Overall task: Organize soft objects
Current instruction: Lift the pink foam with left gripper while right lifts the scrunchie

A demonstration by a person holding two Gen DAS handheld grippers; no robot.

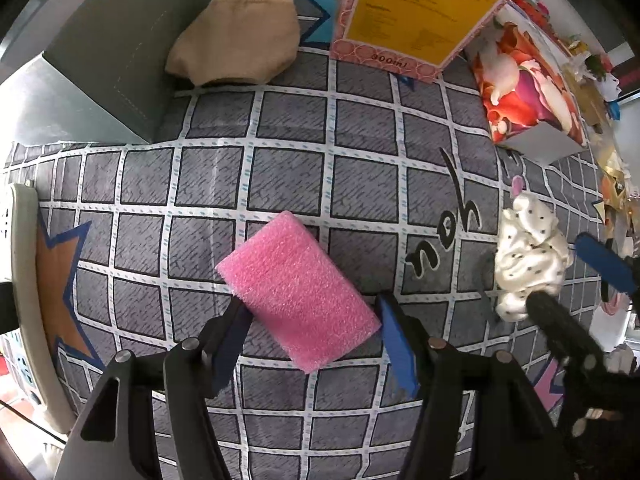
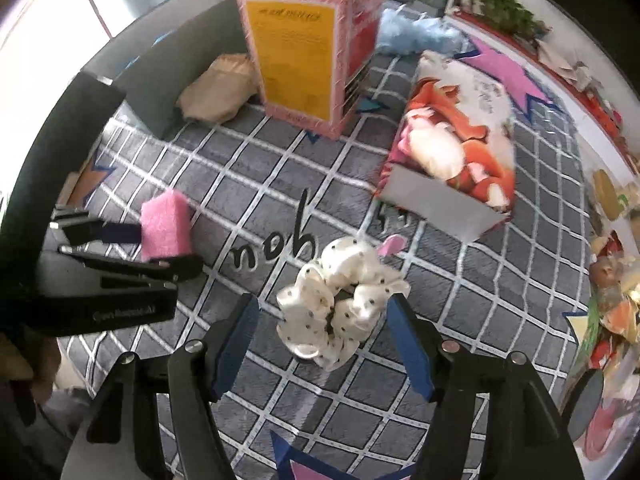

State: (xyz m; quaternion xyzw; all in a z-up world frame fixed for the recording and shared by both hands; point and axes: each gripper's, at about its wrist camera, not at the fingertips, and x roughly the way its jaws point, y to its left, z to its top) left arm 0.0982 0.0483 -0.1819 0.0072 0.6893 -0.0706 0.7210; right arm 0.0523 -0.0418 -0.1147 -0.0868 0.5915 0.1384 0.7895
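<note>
Left wrist view: one pink foam block (image 1: pixel 298 296), rectangular, bubbly texture, lying flat on the grey grid-patterned cloth (image 1: pixel 280 168). Left gripper (image 1: pixel 316 334) points down over it, jaws spread, blue pads either side of the block's near end; the left pad meets the block's edge, the right one stands just off its corner, not squeezing.

One white scrunchie (image 2: pixel 344 300), satin-like, dark dots, ruffled ring shape, resting on the cloth between the parted fingers of the right gripper (image 2: pixel 322 338); pads clear of it, released.

One tan fabric pouch (image 1: pixel 236 32), soft and lumpy, against a grey felt-like bin wall (image 1: pixel 108 60). Two boxes: one tall pink carton (image 2: pixel 304 44) with yellow label, standing upright; one printed tissue-type box (image 2: pixel 452 140), lying flat, cartoon artwork in red and orange. One pale blue fluffy item (image 2: pixel 416 36) behind the carton, blurred.

Cloth bears star shapes and black handwritten lettering.
</note>
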